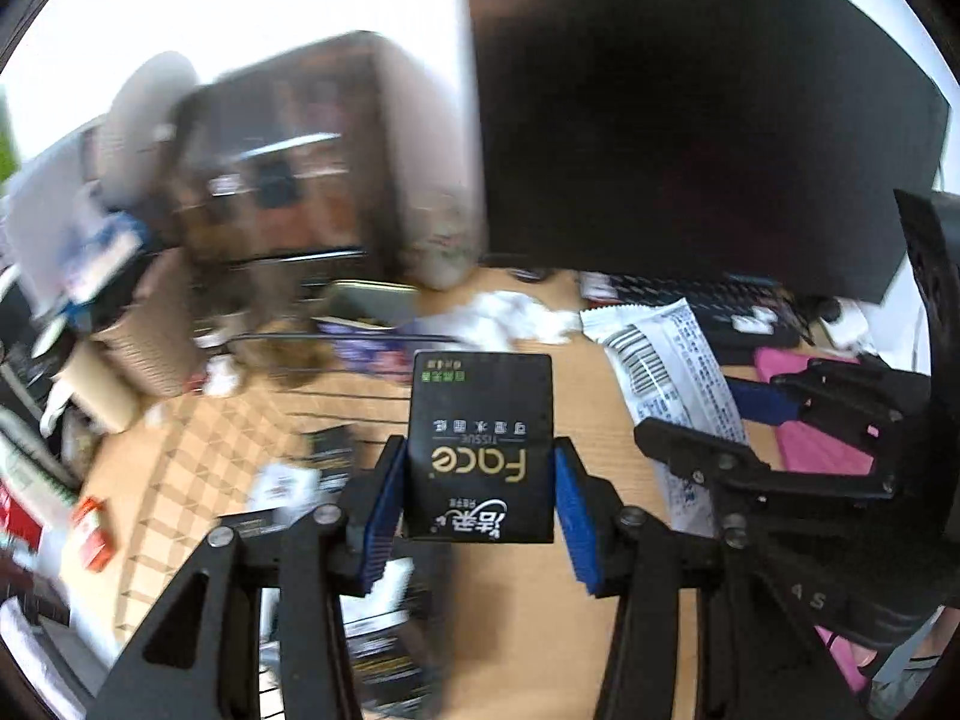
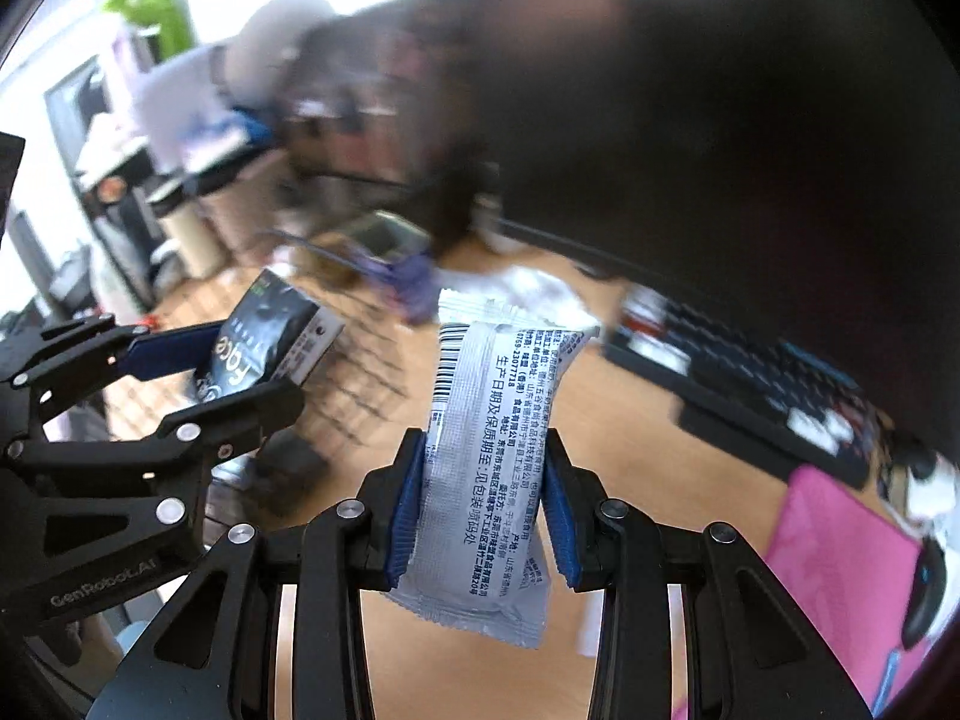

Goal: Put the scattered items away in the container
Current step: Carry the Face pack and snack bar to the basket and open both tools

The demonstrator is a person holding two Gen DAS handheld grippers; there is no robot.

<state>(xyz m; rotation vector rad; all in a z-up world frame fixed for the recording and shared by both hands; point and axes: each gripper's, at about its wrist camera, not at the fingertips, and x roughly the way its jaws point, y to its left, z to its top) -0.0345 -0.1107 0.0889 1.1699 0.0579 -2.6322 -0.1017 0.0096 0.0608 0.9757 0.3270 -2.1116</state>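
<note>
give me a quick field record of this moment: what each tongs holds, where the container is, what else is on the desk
left tongs: shut on black tissue pack, lifted off the desk
right tongs: shut on white snack packet, lifted off the desk
container: wire basket, beyond the left tongs, blurred
desk: wooden
other items: crumpled white tissue, black keyboard, pink pad, dark monitor
</note>
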